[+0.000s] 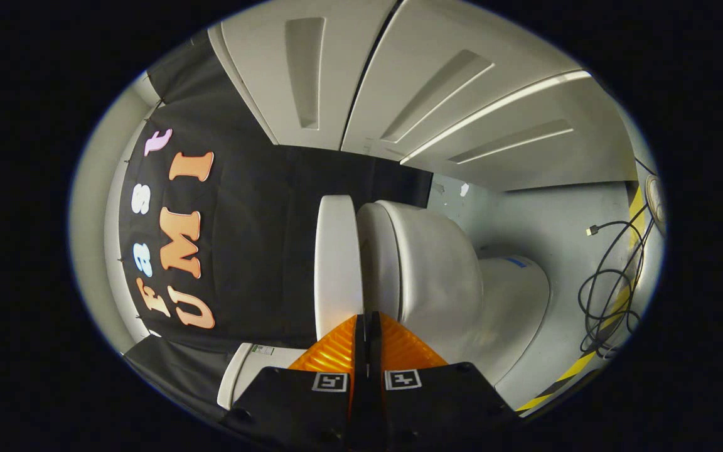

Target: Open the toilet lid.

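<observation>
The gripper has its fingers pressed together, holding nothing, tips at the gap between the toilet lid and the seat beside it, likely to wedge in and pry the lid away. Beyond lies the toilet bowl; cables trail on the floor.

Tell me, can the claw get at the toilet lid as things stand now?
Probably yes. The claw, fingers closed together, points at the seam between the toilet lid and the bowl, just ahead of the tips. Nothing stands between them.
</observation>
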Available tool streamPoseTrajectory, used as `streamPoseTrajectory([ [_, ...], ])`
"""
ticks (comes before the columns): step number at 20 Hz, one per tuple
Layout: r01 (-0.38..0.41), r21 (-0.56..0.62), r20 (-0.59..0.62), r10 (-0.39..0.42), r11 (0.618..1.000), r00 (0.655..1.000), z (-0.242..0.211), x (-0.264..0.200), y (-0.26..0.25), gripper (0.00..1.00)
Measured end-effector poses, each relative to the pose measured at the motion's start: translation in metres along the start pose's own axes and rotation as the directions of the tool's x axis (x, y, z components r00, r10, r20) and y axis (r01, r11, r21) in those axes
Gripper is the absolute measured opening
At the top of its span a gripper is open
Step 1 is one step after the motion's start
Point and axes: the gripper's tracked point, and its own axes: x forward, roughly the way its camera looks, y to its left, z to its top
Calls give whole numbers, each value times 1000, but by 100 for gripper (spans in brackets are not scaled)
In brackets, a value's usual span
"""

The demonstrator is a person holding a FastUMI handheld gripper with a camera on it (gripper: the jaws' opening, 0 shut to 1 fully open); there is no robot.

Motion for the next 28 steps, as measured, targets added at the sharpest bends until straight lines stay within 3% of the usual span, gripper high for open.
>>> streamPoseTrajectory([
  [4, -11, -9, 31, 12, 1000, 999, 0, -5, 23, 8],
  [13, -19, -182, 79, 34, 983, 996, -12, -17, 107, 8],
  [16, -17, -267, 117, 50, 964, 992, -17, -16, 144, 8],
  [20, 44, -396, 159, 21, 917, 987, -26, -10, 175, 8],
  [28, 35, -468, 182, 58, 883, 982, -51, -13, 222, 8],
])
